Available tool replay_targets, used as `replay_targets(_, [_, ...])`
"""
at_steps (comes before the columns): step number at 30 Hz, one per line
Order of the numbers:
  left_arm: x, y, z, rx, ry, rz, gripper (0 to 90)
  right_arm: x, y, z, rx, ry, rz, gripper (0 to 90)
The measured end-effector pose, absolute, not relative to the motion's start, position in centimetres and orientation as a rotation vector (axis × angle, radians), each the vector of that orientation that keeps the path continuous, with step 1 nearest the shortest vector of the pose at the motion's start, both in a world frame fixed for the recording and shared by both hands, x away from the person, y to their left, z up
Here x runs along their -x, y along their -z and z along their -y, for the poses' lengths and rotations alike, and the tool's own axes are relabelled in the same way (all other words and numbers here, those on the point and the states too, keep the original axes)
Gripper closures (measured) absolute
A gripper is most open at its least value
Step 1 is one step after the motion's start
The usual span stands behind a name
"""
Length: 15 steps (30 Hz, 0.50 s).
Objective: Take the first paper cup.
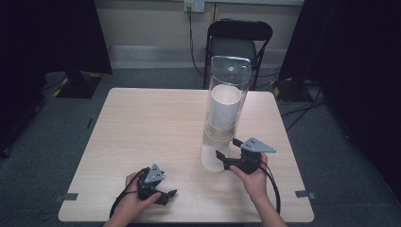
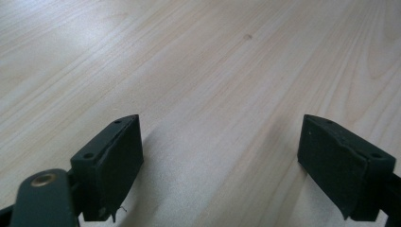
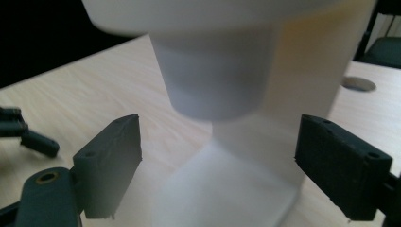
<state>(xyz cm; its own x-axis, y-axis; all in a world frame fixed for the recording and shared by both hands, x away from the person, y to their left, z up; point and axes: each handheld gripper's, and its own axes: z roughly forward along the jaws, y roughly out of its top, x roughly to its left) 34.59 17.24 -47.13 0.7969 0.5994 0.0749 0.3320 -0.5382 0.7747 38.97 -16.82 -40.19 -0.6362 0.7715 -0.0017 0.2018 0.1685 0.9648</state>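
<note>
Right gripper (image 1: 226, 155) held jaws apart beneath cup dispenser (image 1: 226, 111); lowest paper cup (image 3: 213, 82) protruding between them. Left gripper (image 1: 166, 196) spread, resting on table (image 1: 142, 123). Risk: off-centre squeeze crushes cup, tips dispenser.

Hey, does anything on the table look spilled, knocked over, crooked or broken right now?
Nothing stands out. The cup dispenser stands upright on the table with its stack of paper cups seated inside. The right gripper is open at the dispenser's base, and the left gripper is open over bare wood.
</note>
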Motion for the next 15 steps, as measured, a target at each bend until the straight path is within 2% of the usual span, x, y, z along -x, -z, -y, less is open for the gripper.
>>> replay_targets(6, [-34.6,47.1,-17.2,-2.177,-0.422,-0.681,14.4,-40.2,39.8,15.7,-0.918,-1.53,-1.893,15.6])
replay_targets(8, [-34.6,47.1,-17.2,-2.177,-0.421,-0.681,14.4,-40.5,39.8,15.4,-0.917,-1.567,-1.86,19.8])
replay_targets(15, [-34.6,47.1,-17.2,-2.176,-0.422,-0.681,14.1,-41.1,40.0,15.1,-0.903,-1.573,-1.863,22.9])
